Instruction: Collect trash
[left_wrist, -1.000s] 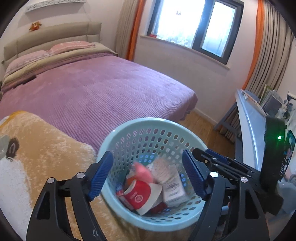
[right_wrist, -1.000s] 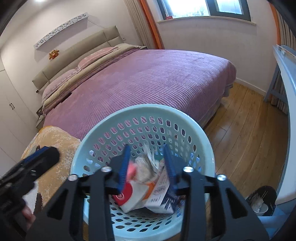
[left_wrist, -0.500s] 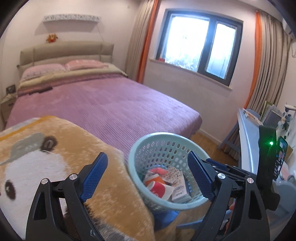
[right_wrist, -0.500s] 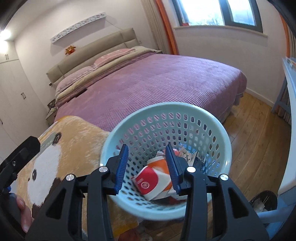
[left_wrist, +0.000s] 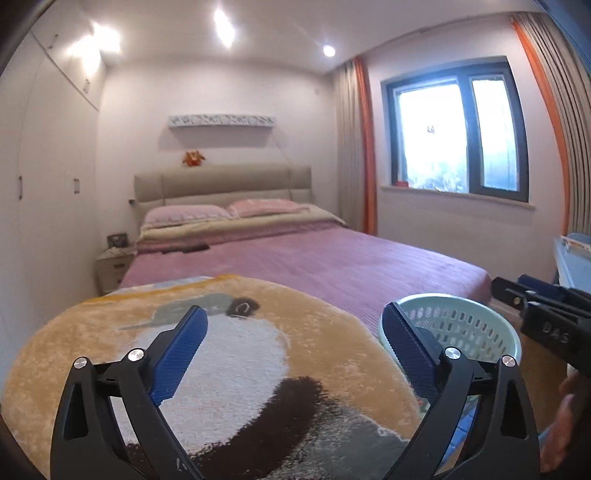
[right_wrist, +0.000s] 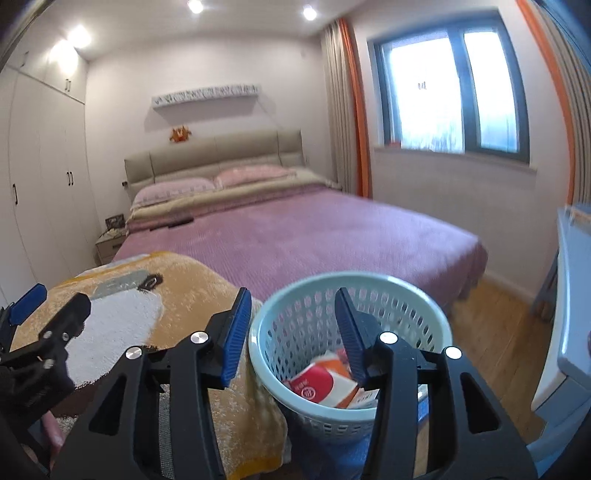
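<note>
A light-blue perforated basket (right_wrist: 295, 332) stands in front of the right gripper and holds trash: a red-and-white carton (right_wrist: 317, 382) and other packaging. In the left wrist view the basket (left_wrist: 461, 328) shows at the lower right. My left gripper (left_wrist: 293, 349) is open and empty above a fluffy bear-pattern blanket (left_wrist: 240, 354). My right gripper (right_wrist: 291, 328) is open and empty, with its fingers over the basket's near rim. The right gripper also shows at the right edge of the left wrist view (left_wrist: 543, 310).
A bed with a purple cover (right_wrist: 295, 229) lies behind the basket, pillows and a beige headboard at its far end. White wardrobes (right_wrist: 40, 177) line the left wall. A light-blue desk edge (right_wrist: 569, 295) is at the right, above wooden floor (right_wrist: 506, 332).
Both grippers have risen and pulled back from the basket, tilting up so the room shows. The right gripper's jaws have opened wider and the trash now lies in the basket.
</note>
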